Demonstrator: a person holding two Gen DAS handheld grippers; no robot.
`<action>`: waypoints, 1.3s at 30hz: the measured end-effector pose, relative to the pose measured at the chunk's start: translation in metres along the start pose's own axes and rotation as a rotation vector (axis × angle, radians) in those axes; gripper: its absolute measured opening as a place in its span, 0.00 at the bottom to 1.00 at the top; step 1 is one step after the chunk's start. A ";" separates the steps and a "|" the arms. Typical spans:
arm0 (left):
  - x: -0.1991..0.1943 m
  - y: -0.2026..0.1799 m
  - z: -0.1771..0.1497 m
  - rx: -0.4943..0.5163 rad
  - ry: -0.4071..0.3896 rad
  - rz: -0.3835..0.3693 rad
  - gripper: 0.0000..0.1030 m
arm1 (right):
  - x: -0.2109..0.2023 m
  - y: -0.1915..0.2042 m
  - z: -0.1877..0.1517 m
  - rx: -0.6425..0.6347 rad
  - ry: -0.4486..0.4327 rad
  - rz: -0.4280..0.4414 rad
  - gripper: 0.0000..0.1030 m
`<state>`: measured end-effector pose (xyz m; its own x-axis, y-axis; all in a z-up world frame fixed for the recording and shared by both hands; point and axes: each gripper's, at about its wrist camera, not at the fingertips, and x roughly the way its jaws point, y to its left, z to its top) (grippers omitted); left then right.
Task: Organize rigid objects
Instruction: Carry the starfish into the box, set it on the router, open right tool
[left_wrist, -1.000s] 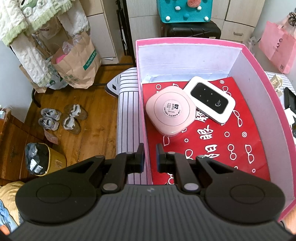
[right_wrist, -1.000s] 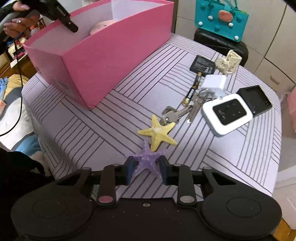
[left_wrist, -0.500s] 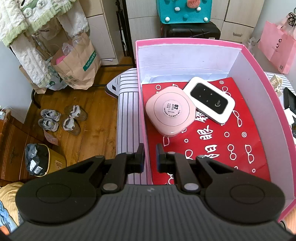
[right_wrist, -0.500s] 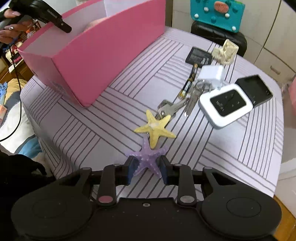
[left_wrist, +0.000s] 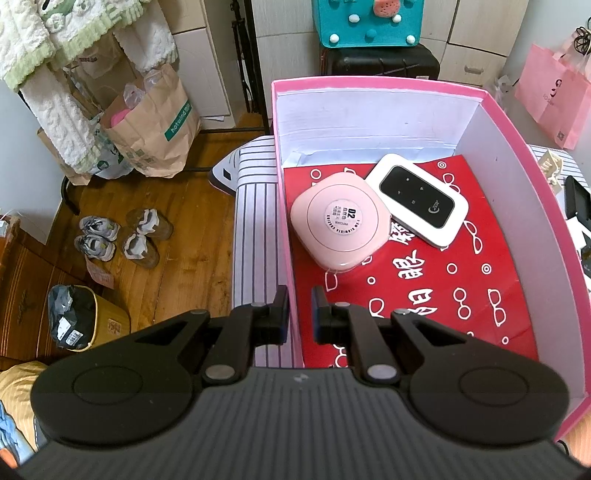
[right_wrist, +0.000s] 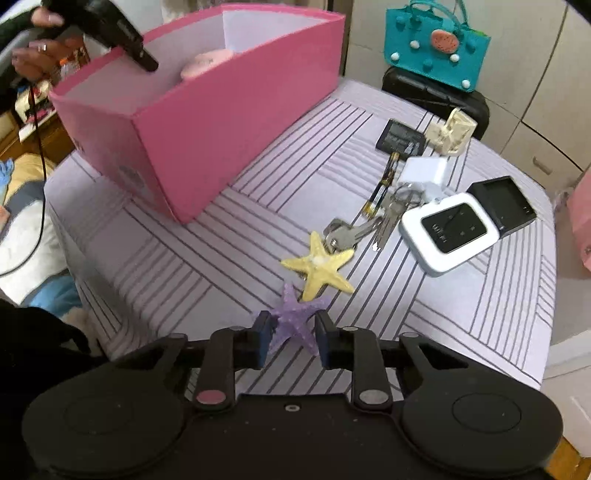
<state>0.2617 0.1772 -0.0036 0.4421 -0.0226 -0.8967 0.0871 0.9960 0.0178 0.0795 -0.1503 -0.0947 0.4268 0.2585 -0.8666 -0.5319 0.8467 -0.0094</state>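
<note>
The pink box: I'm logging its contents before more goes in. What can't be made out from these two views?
- Right wrist view: the pink box wall hides everything inside but the top of the pink round case.
- Left wrist view: the left hand-held gripper covers the box's near floor.
- Left wrist view: the case's label print is too small to read.

Left gripper (left_wrist: 298, 310) jaws closed on near wall of pink box (left_wrist: 517, 133). Inside: pink round-cornered case (left_wrist: 340, 223) touching white pocket router (left_wrist: 417, 199), both on red sheet (left_wrist: 443, 295).
</note>
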 end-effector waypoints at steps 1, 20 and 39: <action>0.000 -0.001 0.000 0.003 -0.001 0.003 0.10 | -0.003 -0.001 0.001 -0.004 -0.007 -0.009 0.28; -0.006 0.007 -0.005 -0.001 -0.006 -0.034 0.10 | -0.047 -0.023 0.057 0.037 -0.228 -0.075 0.28; -0.019 0.012 -0.012 -0.021 -0.079 -0.041 0.06 | -0.003 0.020 0.204 -0.081 -0.324 0.191 0.28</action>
<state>0.2437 0.1902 0.0087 0.5076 -0.0696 -0.8588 0.0886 0.9957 -0.0283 0.2164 -0.0393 0.0096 0.5169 0.5524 -0.6540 -0.6747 0.7331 0.0860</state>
